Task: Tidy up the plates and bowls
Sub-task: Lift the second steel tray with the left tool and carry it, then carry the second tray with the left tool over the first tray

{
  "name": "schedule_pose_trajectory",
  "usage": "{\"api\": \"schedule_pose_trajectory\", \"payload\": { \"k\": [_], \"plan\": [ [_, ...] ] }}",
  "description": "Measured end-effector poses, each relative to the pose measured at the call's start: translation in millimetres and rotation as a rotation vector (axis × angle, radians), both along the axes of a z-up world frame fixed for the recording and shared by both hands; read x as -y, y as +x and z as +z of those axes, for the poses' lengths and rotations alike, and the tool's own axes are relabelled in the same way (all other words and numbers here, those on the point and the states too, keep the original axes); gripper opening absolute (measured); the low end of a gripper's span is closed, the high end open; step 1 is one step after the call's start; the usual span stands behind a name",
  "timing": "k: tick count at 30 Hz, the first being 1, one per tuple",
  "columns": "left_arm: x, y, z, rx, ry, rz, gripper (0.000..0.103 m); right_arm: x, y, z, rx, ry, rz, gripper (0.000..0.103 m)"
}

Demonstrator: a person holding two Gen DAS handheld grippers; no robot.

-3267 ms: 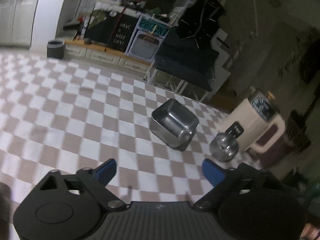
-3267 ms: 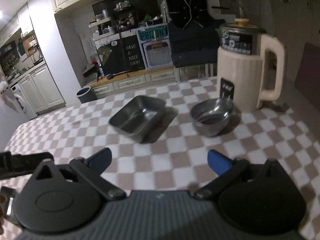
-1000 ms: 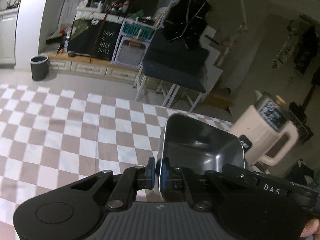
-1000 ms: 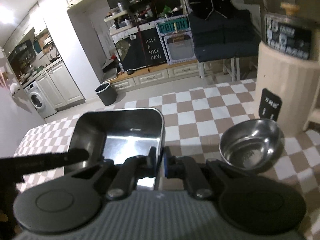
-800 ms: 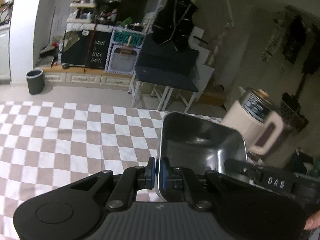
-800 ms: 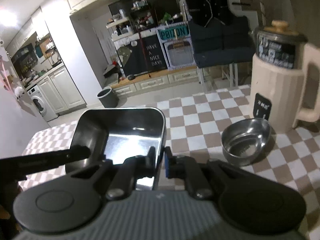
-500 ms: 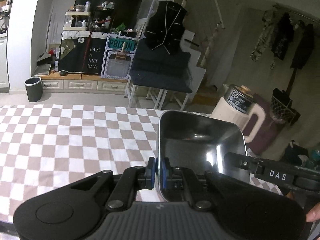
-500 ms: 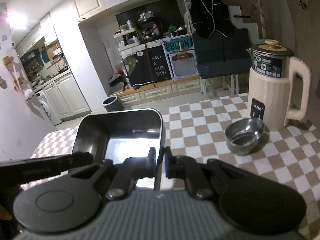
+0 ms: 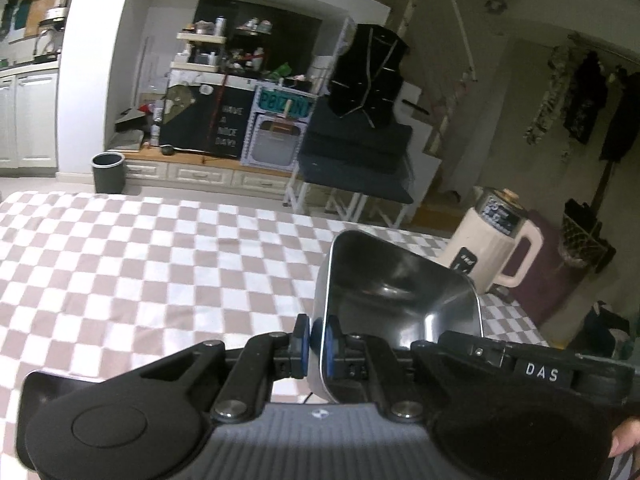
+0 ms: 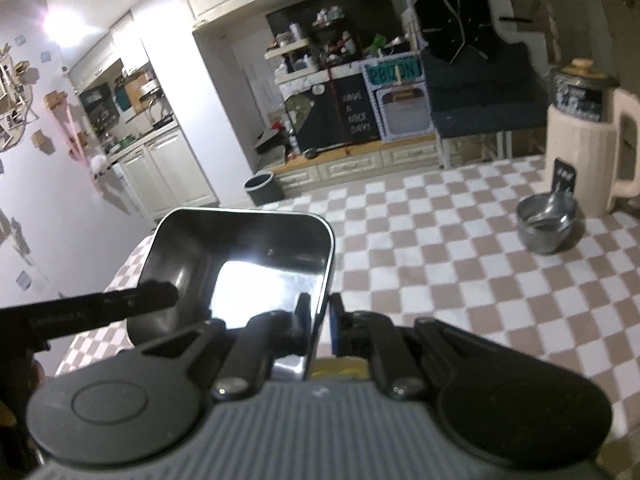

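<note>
the left gripper (image 9: 316,342) is closed on the left wall of the rectangular steel tray (image 9: 400,304), its blue pads (image 9: 329,340) pinching the thin rim with one pad outside and one inside. the tray is lifted clear of the checkered table (image 9: 140,272), open side up, tilted a little toward the camera, over the near part of the table, right of the middle. in the left wrist view the other gripper's black body, marked das, crosses the tray's near right corner.

in the right wrist view the right gripper (image 10: 320,322) is closed the same way on the tray's (image 10: 248,264) right wall, one pad inside and one outside the rim, the jaws almost together with only the thin metal between them. the black finger of the left gripper (image 10: 132,304) reaches in at the tray's left side. bright light glares off the tray's floor.

far to the right, near the table's far right corner, a round steel bowl (image 10: 546,222) stands on the cloth, just in front of a cream jug (image 10: 580,152) with a handle. a small black tag (image 10: 564,178) stands between bowl and jug.
</note>
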State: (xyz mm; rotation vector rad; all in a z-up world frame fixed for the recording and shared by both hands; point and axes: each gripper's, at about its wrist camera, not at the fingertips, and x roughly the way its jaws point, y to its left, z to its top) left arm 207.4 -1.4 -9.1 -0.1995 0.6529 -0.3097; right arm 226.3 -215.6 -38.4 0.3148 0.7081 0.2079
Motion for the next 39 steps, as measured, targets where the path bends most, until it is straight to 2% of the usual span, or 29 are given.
{"api": "schedule_pose_trajectory", "payload": {
  "k": [3,8,13,19,24,30,39],
  "plan": [
    [-12.0,-5.3,-3.0,0.006,0.018,0.024,0.008,-9.5,8.5,-6.1,-0.042,0.035,0.016,0.011],
    [-36.3,-11.7,-7.9,-0.008,0.056,0.079,0.008,-37.3,21.4,-13.7,-0.073,0.034,0.065,0.010],
    [-64.2,-20.4,-8.5,-0.028,0.058,0.132,0.009,-57.8,30.6,-25.0,-0.114,0.065,0.098,0.010],
    [-93.9,-34.0,-8.9,-0.026,0.089,0.202,0.010,-89.1,32.5,-28.2,-0.133,0.066,0.166,0.010],
    [-123.5,-40.5,-13.6,-0.049,0.071,0.257,0.010,-107.7,33.4,-33.6,-0.157,0.084,0.222,0.011],
    [-147.1,-51.5,-13.5,-0.039,0.068,0.293,0.010,-119.0,43.7,-40.4,-0.198,0.147,0.252,0.010],
    [-168.3,-50.7,-34.8,-0.105,0.118,0.328,0.010,-140.9,56.1,-57.2,-0.263,0.170,0.272,0.009]
  ]
}}
